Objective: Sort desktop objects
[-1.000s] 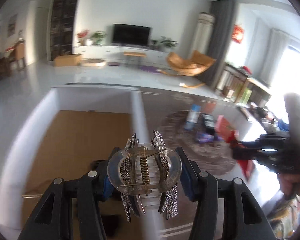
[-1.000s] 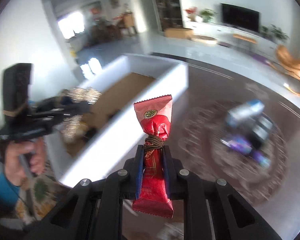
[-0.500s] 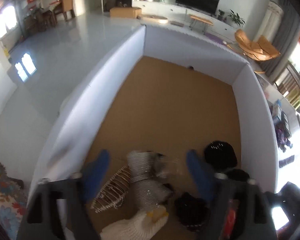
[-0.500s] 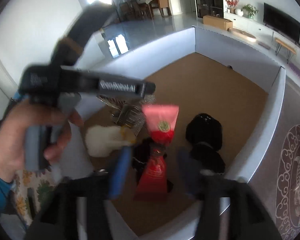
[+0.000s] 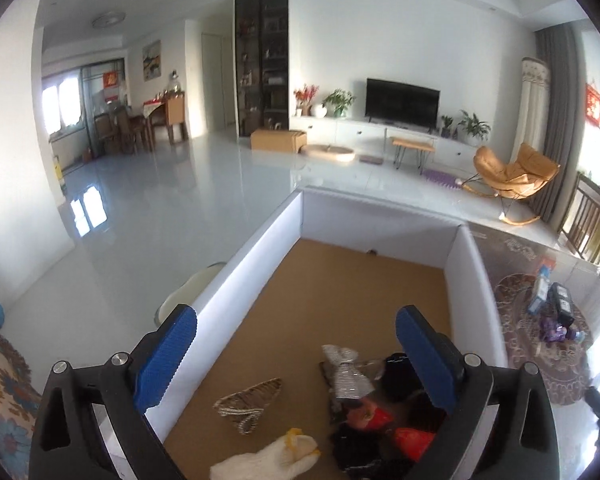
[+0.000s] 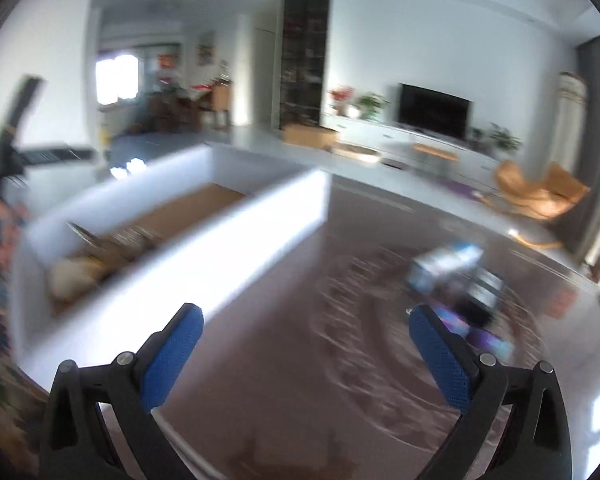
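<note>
Just past dropping into the white box point(image 5: 476, 280), both grippers point(image 5: 296, 356) point(image 6: 306, 344) having just spread wide, empty; next, probably reaching for the table's remaining packets point(image 6: 456, 280).

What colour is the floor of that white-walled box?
Cork-like tan brown, clearest in the left wrist view.

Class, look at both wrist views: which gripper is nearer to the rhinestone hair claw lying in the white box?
Left. The left gripper hangs open directly over the box, the rhinestone hair claw just below its fingers. The right gripper is open outside the white box, over the table.
</note>
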Tool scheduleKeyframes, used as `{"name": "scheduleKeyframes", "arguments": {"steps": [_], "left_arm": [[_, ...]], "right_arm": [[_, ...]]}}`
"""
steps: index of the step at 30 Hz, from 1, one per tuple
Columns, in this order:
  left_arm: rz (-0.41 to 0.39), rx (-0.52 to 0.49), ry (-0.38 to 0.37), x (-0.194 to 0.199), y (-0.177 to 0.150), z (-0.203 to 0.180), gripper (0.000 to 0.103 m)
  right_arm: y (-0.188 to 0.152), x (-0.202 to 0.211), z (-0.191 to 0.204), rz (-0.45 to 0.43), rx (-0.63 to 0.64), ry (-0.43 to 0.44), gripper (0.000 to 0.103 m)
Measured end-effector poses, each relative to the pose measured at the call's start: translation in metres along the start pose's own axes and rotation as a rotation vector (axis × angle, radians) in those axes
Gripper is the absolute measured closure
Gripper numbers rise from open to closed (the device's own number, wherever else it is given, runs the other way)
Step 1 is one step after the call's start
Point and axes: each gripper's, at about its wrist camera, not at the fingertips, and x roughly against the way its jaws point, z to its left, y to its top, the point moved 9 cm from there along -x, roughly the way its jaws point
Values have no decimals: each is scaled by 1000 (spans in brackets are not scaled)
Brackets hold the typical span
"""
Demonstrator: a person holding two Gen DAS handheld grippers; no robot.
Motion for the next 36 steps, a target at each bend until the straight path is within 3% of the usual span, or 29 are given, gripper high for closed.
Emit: {"name": "scheduleKeyframes", "arguments": {"steps": [6, 10, 18, 24, 27, 30, 36], "left_arm": [[-31, -2, -133, 33, 13, -54, 1], [-33, -40, -217, 55, 23, -104, 1], [-3, -123, -455, 94, 13, -229, 1], [76, -274, -588, 101, -36, -334, 1], [139, -315, -588, 75, -76, -366, 1], [214, -367, -509, 31, -127, -379, 1], [313, -405, -418, -21, -185, -367, 1]], "right_arm": [[-89, -2, -120, 150, -89, -179, 0], [-130, 2, -172, 226, -172, -235, 0], [-165, -9, -203, 343, -317, -241, 0], [-167, -7, -207, 343, -354, -239, 0], [-167, -7, -207, 343, -353, -239, 0], [-168, -7, -208, 343, -353, -239, 0], [-167, -7, -207, 343, -353, -239, 0]]}}
